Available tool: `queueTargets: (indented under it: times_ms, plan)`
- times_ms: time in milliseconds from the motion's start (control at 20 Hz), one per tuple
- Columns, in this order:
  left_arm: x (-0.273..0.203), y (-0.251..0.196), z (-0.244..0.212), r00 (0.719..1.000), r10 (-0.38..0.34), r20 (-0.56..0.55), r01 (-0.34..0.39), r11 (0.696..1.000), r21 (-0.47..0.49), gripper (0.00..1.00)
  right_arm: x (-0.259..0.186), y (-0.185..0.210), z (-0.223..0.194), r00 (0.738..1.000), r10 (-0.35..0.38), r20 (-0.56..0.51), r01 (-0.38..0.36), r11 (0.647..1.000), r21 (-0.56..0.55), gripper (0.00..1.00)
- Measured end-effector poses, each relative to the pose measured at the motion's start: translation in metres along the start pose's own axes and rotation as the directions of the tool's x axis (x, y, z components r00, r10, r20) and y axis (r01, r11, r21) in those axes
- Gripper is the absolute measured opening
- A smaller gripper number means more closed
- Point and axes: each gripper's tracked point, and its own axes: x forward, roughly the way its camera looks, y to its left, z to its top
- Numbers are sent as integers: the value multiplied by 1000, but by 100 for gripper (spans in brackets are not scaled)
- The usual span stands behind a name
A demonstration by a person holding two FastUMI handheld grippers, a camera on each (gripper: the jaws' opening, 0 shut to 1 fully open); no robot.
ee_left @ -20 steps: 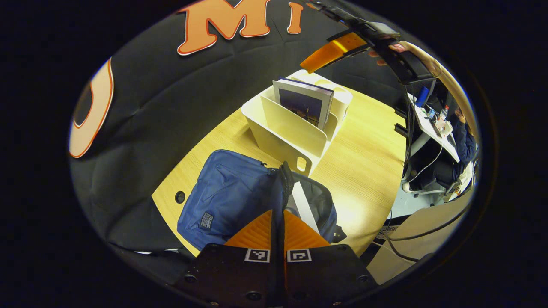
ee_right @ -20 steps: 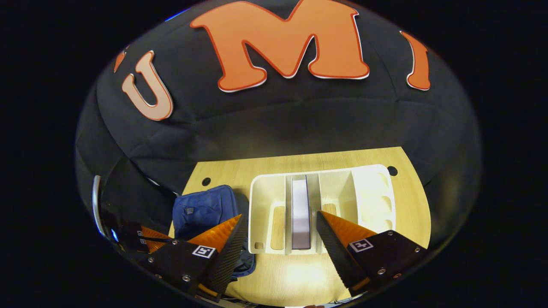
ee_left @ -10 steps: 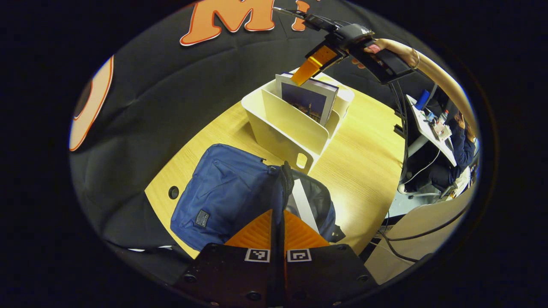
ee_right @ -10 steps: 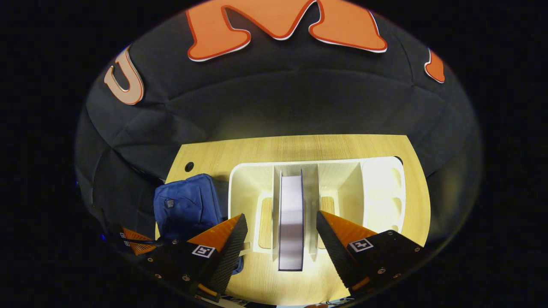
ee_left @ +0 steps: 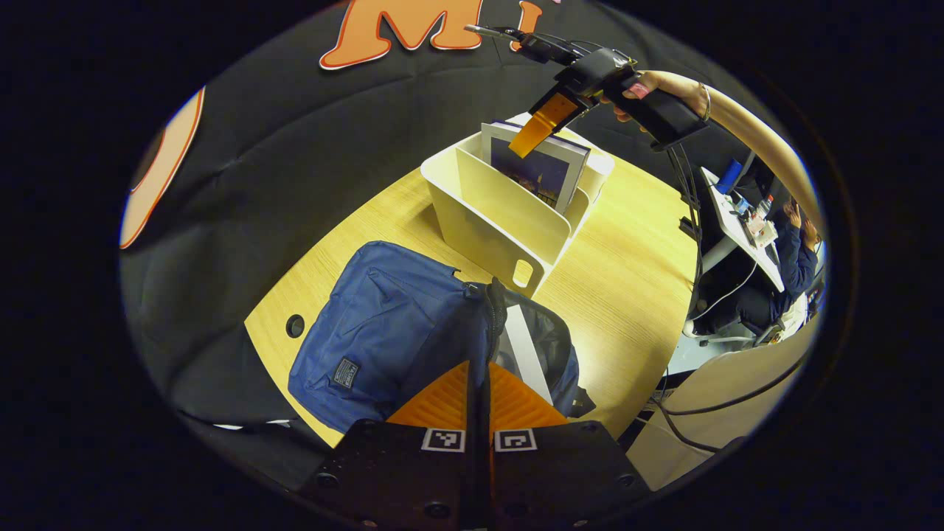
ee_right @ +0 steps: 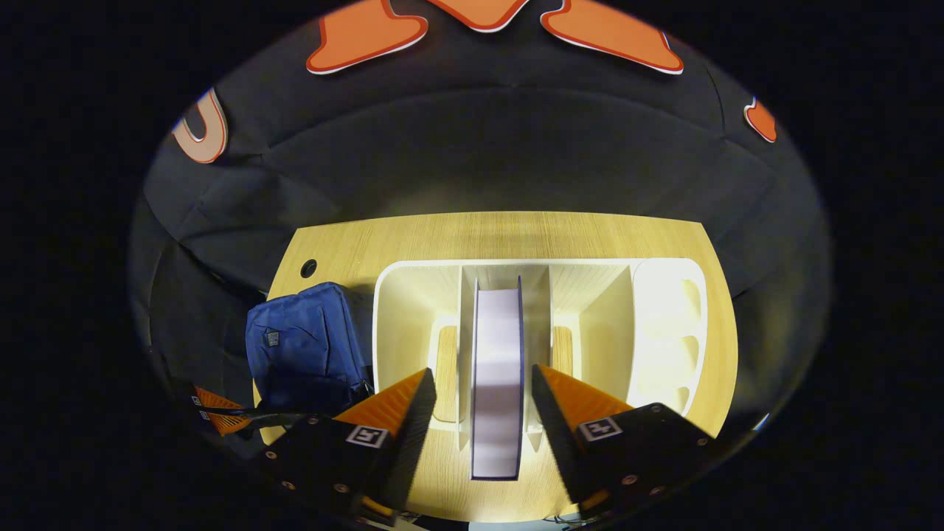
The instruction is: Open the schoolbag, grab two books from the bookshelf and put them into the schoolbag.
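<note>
Right gripper view showed right gripper open astride upright book in shelf; stiff, probably slick covers, so pinch both faces near top edge.

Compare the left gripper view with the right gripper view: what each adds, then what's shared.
Left gripper view: the upright book's dark picture cover, a white book inside the open blue fabric schoolbag, a seated person. Right gripper view: that book's pale page edge between the fingers of the open right gripper. Both: that schoolbag, cream plastic bookshelf, light wooden table.
</note>
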Motion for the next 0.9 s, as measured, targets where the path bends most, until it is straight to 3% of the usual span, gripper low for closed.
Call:
queueTargets:
  times_ms: [50, 100, 300, 350, 400, 650, 900]
  plan:
    - [-1, -1, 0, 1000, -1, 1, 1, 1000, 0, 1, 2, -5, 0, 1000, -8, 1, 8, 1000, 3, 65]
    - [-1, -1, 0, 1000, -2, 2, 2, 1000, 0, 1, 0, -12, 0, 1000, -7, -3, 7, 1000, 10, 48]
    - [0, -1, 1, 1000, -1, 5, 1, 1000, 0, 0, -2, -10, 0, 999, -28, -29, 29, 999, 19, 33]
    - [-1, -1, 0, 1000, -2, 5, 2, 1000, -1, 0, -1, -11, -1, 999, -26, -30, 27, 999, 22, 18]
    - [-1, -2, -1, 1000, -3, 6, 3, 1000, -3, 1, -3, -11, 1, 999, -26, -19, 27, 999, 31, 28]
    - [0, -2, -3, 1000, -4, 5, 4, 1000, -11, 1, -34, -8, 16, 996, 26, 84, -35, 993, 114, 27]
    - [0, -1, -4, 1000, 0, 6, 0, 1000, -12, 1, -96, -39, 24, 977, 27, 213, -69, 979, 194, 27]
